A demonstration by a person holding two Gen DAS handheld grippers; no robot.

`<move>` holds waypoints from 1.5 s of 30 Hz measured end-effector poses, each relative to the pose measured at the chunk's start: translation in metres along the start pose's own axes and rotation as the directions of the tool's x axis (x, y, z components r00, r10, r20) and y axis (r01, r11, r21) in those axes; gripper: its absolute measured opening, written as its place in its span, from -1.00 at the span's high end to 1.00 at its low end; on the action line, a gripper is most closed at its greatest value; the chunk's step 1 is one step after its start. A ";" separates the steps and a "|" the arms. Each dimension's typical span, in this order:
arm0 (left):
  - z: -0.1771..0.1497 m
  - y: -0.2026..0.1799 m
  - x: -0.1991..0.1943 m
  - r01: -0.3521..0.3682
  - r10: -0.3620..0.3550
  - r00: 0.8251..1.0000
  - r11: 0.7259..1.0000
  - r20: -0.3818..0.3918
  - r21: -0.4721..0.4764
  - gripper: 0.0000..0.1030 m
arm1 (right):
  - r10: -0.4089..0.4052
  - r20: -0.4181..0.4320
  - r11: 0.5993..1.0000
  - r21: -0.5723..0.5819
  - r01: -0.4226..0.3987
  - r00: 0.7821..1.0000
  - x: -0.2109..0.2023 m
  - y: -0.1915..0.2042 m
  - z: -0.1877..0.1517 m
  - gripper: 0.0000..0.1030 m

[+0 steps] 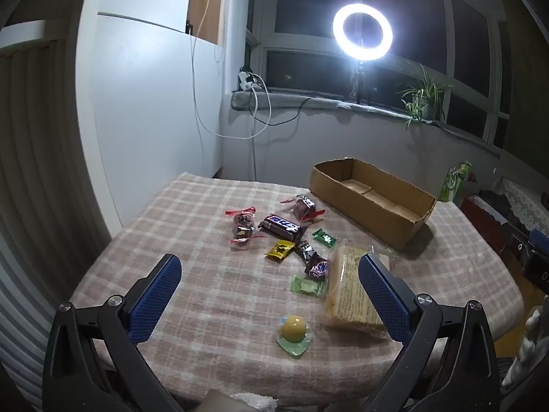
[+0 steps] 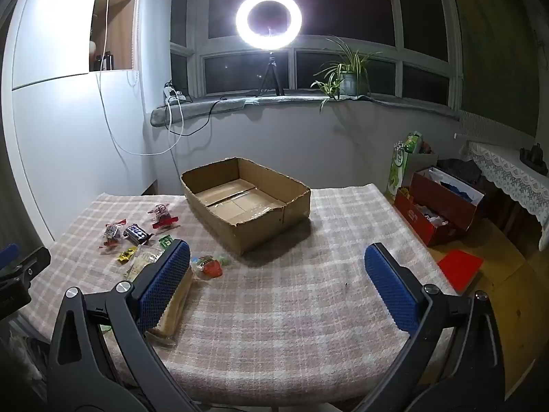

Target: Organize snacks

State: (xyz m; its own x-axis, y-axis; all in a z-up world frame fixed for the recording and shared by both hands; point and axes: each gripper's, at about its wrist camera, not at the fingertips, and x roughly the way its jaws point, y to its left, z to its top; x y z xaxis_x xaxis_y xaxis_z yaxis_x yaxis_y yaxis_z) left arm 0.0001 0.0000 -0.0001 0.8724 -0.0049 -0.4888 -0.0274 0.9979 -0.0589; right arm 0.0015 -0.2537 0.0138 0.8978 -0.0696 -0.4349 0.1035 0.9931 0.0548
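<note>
Both tongs hang spread apart over the checked table [image 2: 291,309], gripping nothing. Left tongs [image 1: 269,297] hover above the near half of the table, blue pads wide apart; the right-hand pad [image 1: 381,295] overlaps the long cracker pack [image 1: 346,288] in view, though I cannot tell whether it touches. Right tongs [image 2: 278,283] likewise stand released, with the left pad [image 2: 164,285] in front of that same pack.

Seen from the left wrist camera, the snacks lie loose in a cluster around the middle of the table. A yellow ball-shaped sweet [image 1: 293,328] on a pale green wrapper sits nearest, at 6 o'clock of the cluster. A green packet [image 1: 307,285] lies just left of the cracker pack, and a Snickers bar [image 1: 314,261] lies above it. At 12 o'clock of the cluster a dark chocolate bar [image 1: 283,226] lies between two clear sweets with red twisted ends [image 1: 243,225] [image 1: 303,206]. A small yellow packet [image 1: 279,250] and a small green one [image 1: 324,237] lie just below the bar.

Farther back at 1 o'clock, the open cardboard box [image 1: 408,219] stands apart from the cluster, only its bare bottom flaps showing. In the right wrist view an orange-red sweet [image 2: 211,266] lies near the box's front corner. Behind, a ring light [image 2: 268,20] glares on the windowsill beside a potted plant [image 2: 346,75].
</note>
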 end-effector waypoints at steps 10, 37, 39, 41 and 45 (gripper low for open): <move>-0.002 0.002 0.001 0.004 -0.004 1.000 1.000 -0.002 -0.005 -0.98 | -0.006 -0.003 1.000 -0.014 0.006 1.000 0.001 0.001 0.000 -1.00; 0.002 -0.006 0.000 0.010 -0.010 1.000 1.000 0.010 0.021 -0.98 | -0.007 -0.008 1.000 -0.014 0.006 1.000 0.001 0.001 -0.001 -1.00; 0.002 -0.006 0.000 0.010 -0.010 1.000 1.000 0.011 0.019 -0.98 | -0.007 -0.008 1.000 -0.013 0.007 1.000 0.001 0.000 -0.001 -1.00; 0.001 -0.007 0.000 0.012 -0.012 1.000 1.000 0.010 0.018 -0.98 | -0.006 -0.009 1.000 -0.013 0.006 1.000 0.001 0.001 -0.001 -1.00; 0.000 -0.008 0.000 0.016 -0.016 1.000 1.000 0.008 0.019 -0.98 | -0.006 -0.009 1.000 -0.012 0.006 1.000 0.001 0.001 -0.001 -1.00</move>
State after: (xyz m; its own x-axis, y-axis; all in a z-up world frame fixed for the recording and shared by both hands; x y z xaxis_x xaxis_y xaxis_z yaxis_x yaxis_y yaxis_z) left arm 0.0006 -0.0083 0.0004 0.8768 -0.0201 -0.4804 -0.0045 0.9987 -0.0500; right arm 0.0021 -0.2527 0.0120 0.8932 -0.0751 -0.4434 0.1040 0.9937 0.0411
